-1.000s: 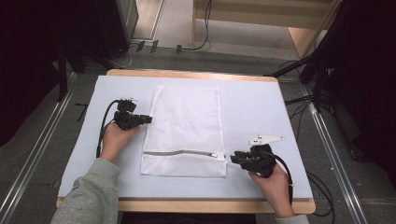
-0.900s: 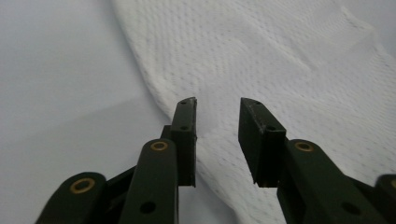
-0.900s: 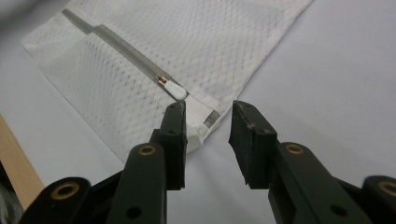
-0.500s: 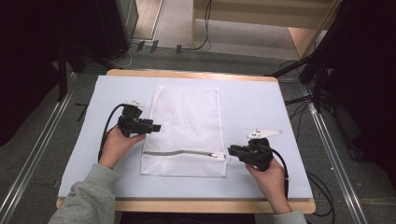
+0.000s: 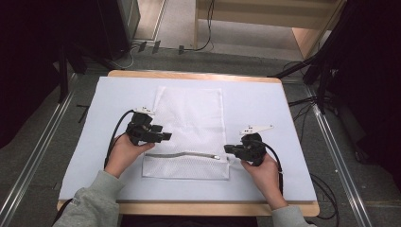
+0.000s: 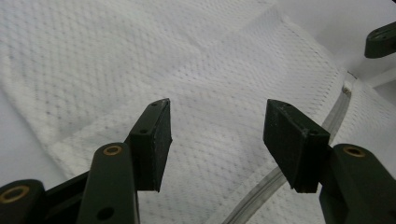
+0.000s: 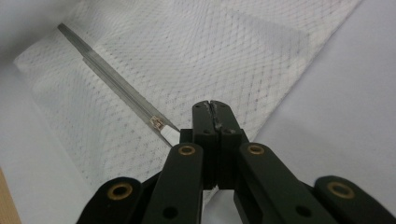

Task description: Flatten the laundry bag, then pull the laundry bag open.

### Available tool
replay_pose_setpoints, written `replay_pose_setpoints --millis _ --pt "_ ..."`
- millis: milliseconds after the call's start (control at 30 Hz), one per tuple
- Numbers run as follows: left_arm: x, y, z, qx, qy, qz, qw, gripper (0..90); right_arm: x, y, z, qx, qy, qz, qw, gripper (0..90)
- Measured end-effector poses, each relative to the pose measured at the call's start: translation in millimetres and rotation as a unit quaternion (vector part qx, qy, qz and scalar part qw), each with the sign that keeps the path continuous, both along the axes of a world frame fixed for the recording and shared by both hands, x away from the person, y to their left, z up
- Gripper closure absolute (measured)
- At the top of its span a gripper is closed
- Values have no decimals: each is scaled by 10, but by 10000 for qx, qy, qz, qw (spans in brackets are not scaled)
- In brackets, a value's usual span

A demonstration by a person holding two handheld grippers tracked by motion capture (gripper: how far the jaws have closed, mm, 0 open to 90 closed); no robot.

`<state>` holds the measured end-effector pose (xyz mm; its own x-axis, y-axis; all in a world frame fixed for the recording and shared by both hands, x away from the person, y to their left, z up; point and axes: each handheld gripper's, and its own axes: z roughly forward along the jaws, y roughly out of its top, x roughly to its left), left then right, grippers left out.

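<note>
White mesh bag (image 5: 191, 130) on worktop. Right gripper (image 5: 232, 149) pinches its zipper end; left gripper (image 6: 215, 140), jaws wide, should clamp fabric beside the zipper (image 5: 187, 154).

Grey floor (image 5: 42, 142), wooden furniture (image 5: 302, 38), dark surroundings, cables (image 5: 208, 42).

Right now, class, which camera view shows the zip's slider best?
The right gripper view: the slider sits close and sharp, just left of the shut tongs. The high view shows it as a speck at the zip's right end. The left gripper view shows it small and far off.
</note>
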<state>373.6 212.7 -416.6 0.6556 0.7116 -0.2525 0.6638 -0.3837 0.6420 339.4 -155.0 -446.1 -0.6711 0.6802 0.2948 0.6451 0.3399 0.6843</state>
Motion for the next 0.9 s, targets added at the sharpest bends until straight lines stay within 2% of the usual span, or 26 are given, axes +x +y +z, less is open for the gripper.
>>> replay_pose_setpoints --millis 200,467,667,733,900 --pt "-60 -117 10 40 -32 -160 9999 438 -11 5 -43 -33 52 30 10000 900" --pt "-169 -308 33 -23 -37 -405 9992 489 -14 9 -71 -46 94 34 9999 900" --pt "-246 -439 29 -195 67 -648 9977 625 -20 33 -89 -68 130 73 9999 900" --pt "-273 -484 27 -215 84 -752 9969 682 -22 38 -91 -68 146 74 9998 900" --pt "-347 -648 1 -163 18 -951 9953 739 -29 64 -104 -96 173 116 9997 900"
